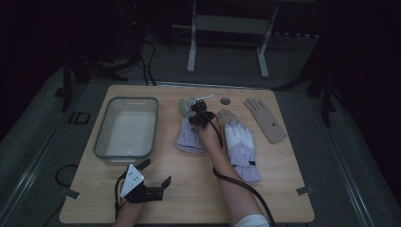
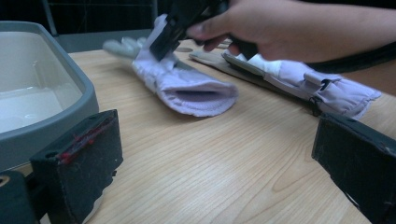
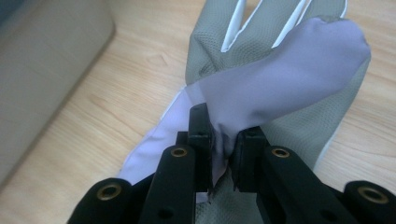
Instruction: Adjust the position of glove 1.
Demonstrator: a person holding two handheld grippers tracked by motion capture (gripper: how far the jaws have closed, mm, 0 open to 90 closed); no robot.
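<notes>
right hand-held gripper (image 3: 223, 151) | pinching lilac glove (image 3: 280, 79) | no legible writing

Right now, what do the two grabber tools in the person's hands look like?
Both are black. The left gripper carries a grey three-cornered plate with small dots, and its square pads have red smears. The right gripper has brass-ringed holes. A black cable trails along the bare forearm to a white sleeve.
</notes>
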